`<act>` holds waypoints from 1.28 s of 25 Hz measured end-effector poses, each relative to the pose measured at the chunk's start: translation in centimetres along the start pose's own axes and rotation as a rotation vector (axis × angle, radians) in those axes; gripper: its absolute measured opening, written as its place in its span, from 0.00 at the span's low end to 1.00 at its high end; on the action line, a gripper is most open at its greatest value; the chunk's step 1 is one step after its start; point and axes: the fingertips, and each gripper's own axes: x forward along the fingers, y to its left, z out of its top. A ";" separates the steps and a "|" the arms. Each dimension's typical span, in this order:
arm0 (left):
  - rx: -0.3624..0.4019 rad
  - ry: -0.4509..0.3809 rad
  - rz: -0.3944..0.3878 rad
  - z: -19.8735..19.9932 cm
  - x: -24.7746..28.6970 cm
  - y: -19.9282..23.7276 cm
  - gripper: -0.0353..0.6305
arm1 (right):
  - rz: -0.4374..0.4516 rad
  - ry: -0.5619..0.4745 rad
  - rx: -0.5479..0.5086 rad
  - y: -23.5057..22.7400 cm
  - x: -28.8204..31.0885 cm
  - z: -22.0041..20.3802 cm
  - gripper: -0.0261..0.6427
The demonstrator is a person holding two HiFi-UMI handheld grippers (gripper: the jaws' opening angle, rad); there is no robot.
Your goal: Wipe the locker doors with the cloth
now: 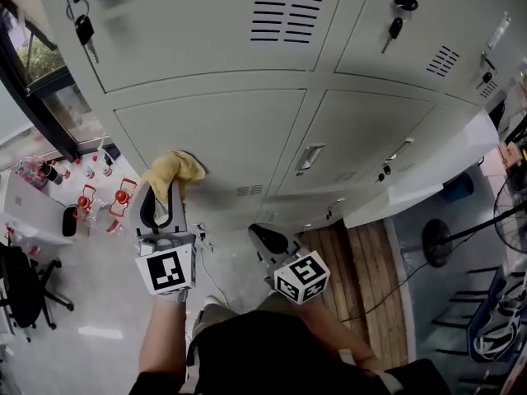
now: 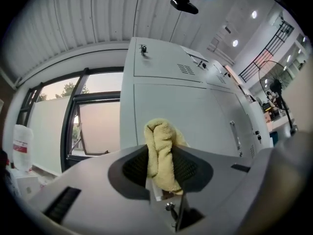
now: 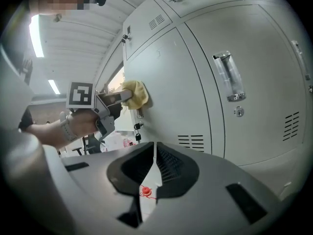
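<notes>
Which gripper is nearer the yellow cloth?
Left. The left gripper is shut on the cloth at the locker door; the right gripper, shut and empty, is apart from it.

A bunched yellow cloth (image 2: 161, 151) is sitting pinched between the jaws of the left claw (image 2: 162, 166), poking out ahead of them and touching the pale grey locker door (image 2: 195, 119) directly in front.

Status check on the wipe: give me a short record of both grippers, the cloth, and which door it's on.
left gripper: fingers shut on the yellow cloth
right gripper: shut, nothing between its fingers, clear of the lockers
cloth contact: pressed on the lower-left locker door, near its left edge
handle: on the neighbouring door, untouched
keys: hanging in an upper lock
</notes>
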 end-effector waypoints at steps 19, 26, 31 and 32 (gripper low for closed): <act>-0.121 0.107 0.085 -5.1 -1.9 3.8 0.22 | 0.084 0.036 0.000 2.1 1.8 -1.0 0.08; -0.175 0.067 0.098 -4.6 -1.8 2.3 0.22 | 0.078 0.042 0.003 1.0 0.9 -1.2 0.08; -0.176 0.048 0.092 -4.1 -1.5 0.4 0.22 | 0.067 0.043 0.003 -0.3 -0.4 -1.3 0.08; -0.171 0.046 0.085 -4.0 -1.3 -0.2 0.22 | 0.065 0.043 0.002 -0.6 -0.6 -1.3 0.08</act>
